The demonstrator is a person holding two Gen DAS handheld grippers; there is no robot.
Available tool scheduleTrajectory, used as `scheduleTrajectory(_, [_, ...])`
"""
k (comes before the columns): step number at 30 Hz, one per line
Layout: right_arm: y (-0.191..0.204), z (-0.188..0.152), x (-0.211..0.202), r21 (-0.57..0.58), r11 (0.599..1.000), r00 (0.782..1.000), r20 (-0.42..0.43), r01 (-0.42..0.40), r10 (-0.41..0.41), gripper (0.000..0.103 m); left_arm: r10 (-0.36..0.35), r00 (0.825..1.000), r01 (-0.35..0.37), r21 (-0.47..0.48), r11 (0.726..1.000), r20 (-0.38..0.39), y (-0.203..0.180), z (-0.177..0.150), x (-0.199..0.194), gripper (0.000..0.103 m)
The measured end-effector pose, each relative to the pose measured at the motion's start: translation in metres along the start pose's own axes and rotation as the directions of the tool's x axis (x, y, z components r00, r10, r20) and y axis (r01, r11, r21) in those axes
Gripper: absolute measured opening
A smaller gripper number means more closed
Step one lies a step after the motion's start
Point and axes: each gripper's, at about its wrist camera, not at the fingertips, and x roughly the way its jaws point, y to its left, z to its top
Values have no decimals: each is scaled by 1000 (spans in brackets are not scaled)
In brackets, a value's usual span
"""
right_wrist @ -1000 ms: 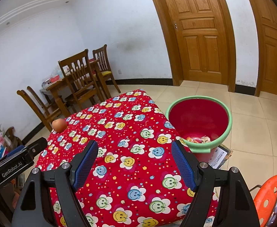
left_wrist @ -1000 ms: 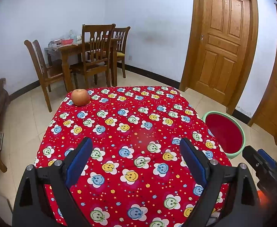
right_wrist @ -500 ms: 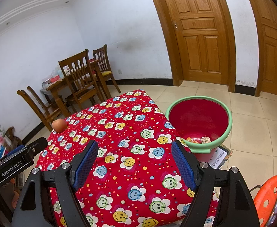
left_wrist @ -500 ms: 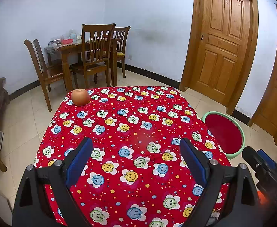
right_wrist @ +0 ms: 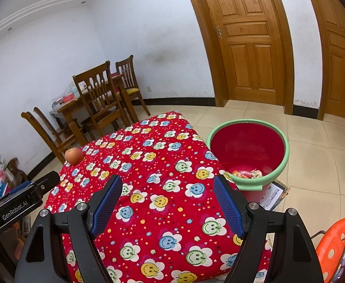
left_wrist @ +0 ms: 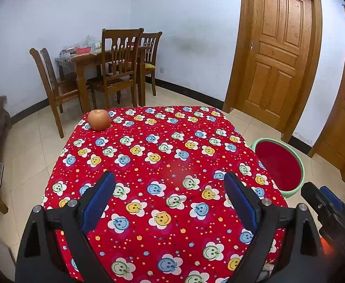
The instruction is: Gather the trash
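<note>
A red bucket with a green rim [right_wrist: 248, 148] stands on the floor at the table's right side; it also shows in the left wrist view [left_wrist: 279, 165]. Wrappers [right_wrist: 249, 174] lie in its bottom. My left gripper [left_wrist: 169, 195] is open and empty above the near part of the red smiley tablecloth [left_wrist: 163, 155]. My right gripper [right_wrist: 167, 198] is open and empty above the same cloth [right_wrist: 158, 165], left of the bucket. An apple [left_wrist: 99, 119] sits at the table's far left corner, also in the right wrist view [right_wrist: 74, 156].
A wooden dining table with chairs [left_wrist: 106, 70] stands by the far wall. Wooden doors [left_wrist: 278, 54] are at the right. An orange plastic stool [right_wrist: 337, 247] is at the near right. A paper [right_wrist: 272, 195] lies under the bucket.
</note>
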Motion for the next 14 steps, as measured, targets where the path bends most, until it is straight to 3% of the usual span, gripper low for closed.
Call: scheduleTrajectory(14, [0, 0, 0, 1, 1000, 1000, -3, 1, -1, 80, 1, 1000, -1, -7, 1000, -12, 0, -5, 1, 92])
